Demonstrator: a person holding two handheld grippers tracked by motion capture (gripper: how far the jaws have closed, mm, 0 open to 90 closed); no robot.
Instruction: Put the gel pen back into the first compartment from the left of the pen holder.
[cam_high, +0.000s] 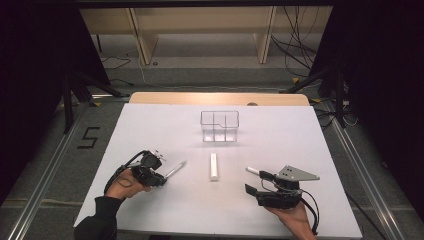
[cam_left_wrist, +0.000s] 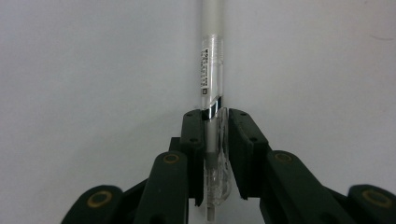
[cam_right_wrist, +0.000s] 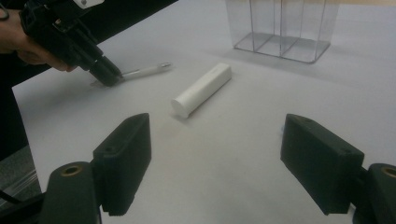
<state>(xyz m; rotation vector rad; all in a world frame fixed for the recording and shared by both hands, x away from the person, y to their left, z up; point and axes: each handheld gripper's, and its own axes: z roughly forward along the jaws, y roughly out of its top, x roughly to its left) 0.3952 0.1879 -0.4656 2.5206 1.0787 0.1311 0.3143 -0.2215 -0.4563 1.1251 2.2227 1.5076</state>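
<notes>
A clear box (cam_high: 219, 126) with small rooms inside stands far back on the white tabletop (cam_high: 150, 130). The left claw (cam_left_wrist: 215, 122) is squeezed tight on a pen (cam_left_wrist: 211, 65), which lies low on the tabletop and points away from it. The right claw (cam_right_wrist: 219, 154) is wide apart, with a white tube (cam_right_wrist: 201, 89) lying just ahead of it.

Even overhead light brightens the white table (cam_high: 150, 130); the room around it falls dark. Shadows are soft and short. The pen (cam_left_wrist: 211, 84) shows a glare streak, and the near jaws blur slightly.
</notes>
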